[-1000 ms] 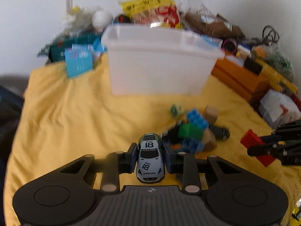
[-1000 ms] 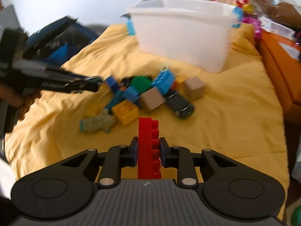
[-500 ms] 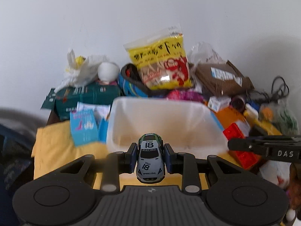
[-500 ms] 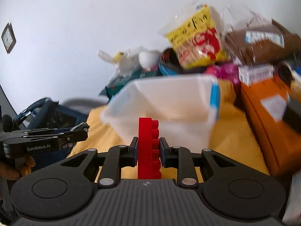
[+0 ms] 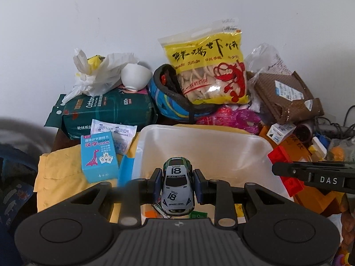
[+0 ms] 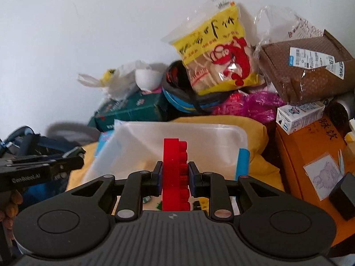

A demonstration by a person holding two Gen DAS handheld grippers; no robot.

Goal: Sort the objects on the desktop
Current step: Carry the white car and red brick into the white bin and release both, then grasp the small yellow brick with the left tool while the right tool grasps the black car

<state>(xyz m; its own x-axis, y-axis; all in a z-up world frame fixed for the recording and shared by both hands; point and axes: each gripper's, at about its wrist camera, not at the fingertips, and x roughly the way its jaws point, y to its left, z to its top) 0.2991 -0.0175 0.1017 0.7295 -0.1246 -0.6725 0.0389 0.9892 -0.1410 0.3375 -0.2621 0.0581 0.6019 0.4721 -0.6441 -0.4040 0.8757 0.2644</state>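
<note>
1. left tongs [image 5: 177, 185] clamped on a toy race car [image 5: 177, 186], silver and green, number 18 on roof and hood, nose toward the camera. blue pads press on both flanks of the car.
2. the car hangs above the open white plastic bin [image 5: 255, 141], over its near side.
3. right tongs [image 6: 175, 178] clamped on a red building brick [image 6: 175, 173], held on edge with its studs facing right. it sits above the near rim of the same bin [image 6: 124, 137].
4. in the left wrist view the right tongs [image 5: 286, 174] reach in from the right edge, the red brick [image 5: 278, 155] showing above and below them, just beside the bin's right rim.
5. in the right wrist view the left tongs [image 6: 75, 160] come in from the left edge, near the bin's left side; the car is barely visible there.
6. small coloured pieces, orange and green, lie low inside the bin; too hidden by the tongs to identify.
7. bin rests on a yellow cloth [image 5: 60, 166] covering the surface.
8. blue card box with a pink dinosaur [image 5: 98, 157] stands left of the bin, tilted.
9. behind the bin: yellow snack bag [image 5: 208, 66], blue helmet [image 5: 168, 102], white bowl [image 5: 135, 75] on a green tissue pack [image 5: 106, 110], brown parcel [image 5: 286, 95].
10. orange box [image 6: 310, 159] sits right of the bin.
</note>
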